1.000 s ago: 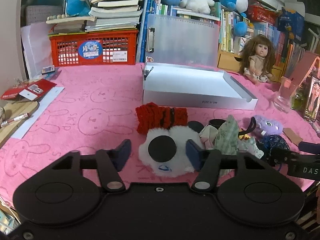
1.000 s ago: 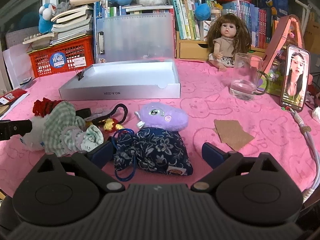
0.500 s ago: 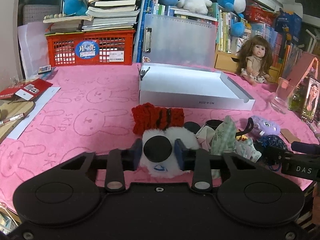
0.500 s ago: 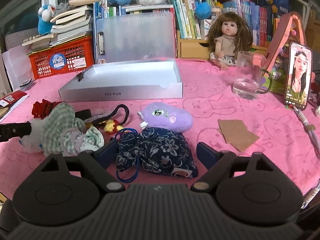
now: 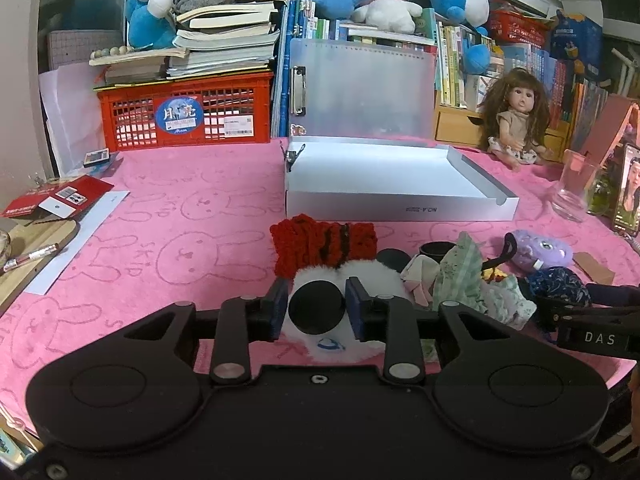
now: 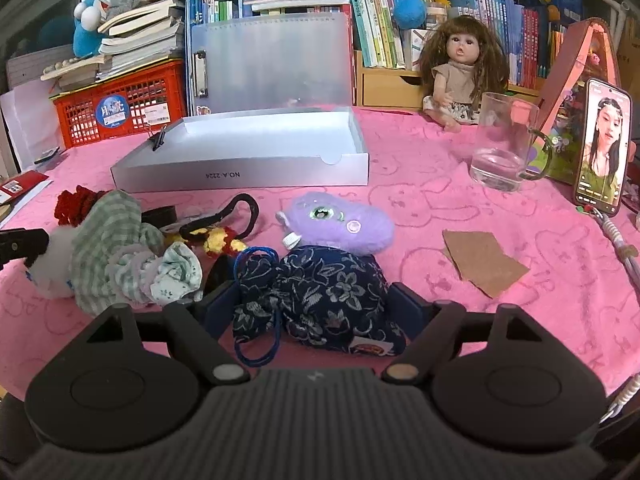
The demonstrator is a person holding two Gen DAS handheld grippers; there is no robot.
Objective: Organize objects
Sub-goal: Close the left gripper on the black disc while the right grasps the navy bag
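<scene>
Left claw clamped on fluffy white toy with black round ear, low on pink desk. Shallow grey box straight ahead, past red knit piece. Right claw apart around dark blue flowered pouch, touching both sides, not squeezed. Left claw nearer box.

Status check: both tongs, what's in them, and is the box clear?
Left tongs shut on white fluffy toy. Right tongs closing around navy floral pouch, contact unclear. Silver box empty, nothing blocking.

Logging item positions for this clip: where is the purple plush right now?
In the right wrist view the purple plush lies mid-table on the pink cloth, just behind the navy floral pouch and before the white box.
</scene>
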